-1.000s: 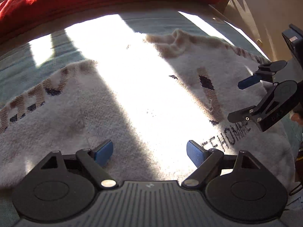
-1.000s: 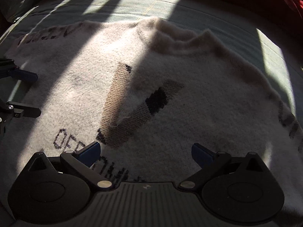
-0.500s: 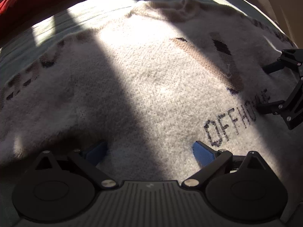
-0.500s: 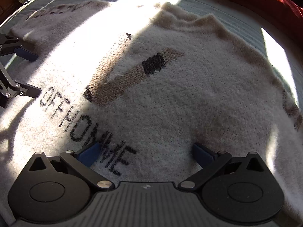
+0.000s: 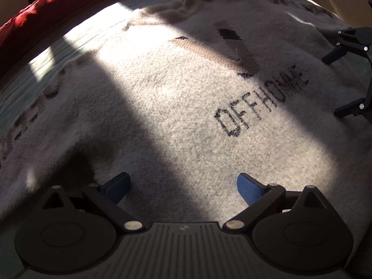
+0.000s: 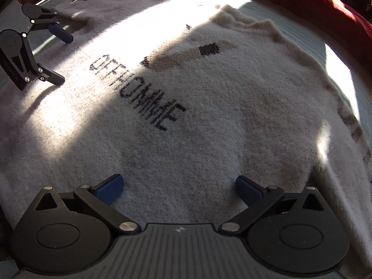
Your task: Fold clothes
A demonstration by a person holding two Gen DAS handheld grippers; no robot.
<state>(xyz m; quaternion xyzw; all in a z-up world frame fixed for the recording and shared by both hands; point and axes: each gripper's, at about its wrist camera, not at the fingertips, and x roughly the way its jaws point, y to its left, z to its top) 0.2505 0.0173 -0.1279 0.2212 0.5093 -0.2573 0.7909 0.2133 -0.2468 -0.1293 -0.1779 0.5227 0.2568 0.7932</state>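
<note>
A fuzzy cream sweater (image 5: 176,107) lies flat and face up on the bed, with black "OFFHOMME" lettering (image 5: 260,100) and a brown V stripe below its collar (image 5: 186,2). My left gripper (image 5: 183,183) hovers open just over the lower body of the sweater, nothing between its blue pads. My right gripper (image 6: 179,183) is also open above the knit, to the right of the lettering (image 6: 139,93). Each gripper shows in the other's view: the right gripper (image 5: 331,86) at the edge, the left gripper (image 6: 64,60) at the far left. Sleeves (image 6: 353,125) spread sideways.
A red blanket (image 5: 46,11) is bunched along the far side of the bed, also seen as a red blanket (image 6: 325,0) at the top right. Pale green sheet (image 5: 28,81) shows around the sweater. Bands of hard sunlight and shadow cross the cloth.
Both grippers have drawn back from the collar toward the lower body, so the lettering came into full view. The left jaws have spread a little wider. The sweater lies unmoved.
</note>
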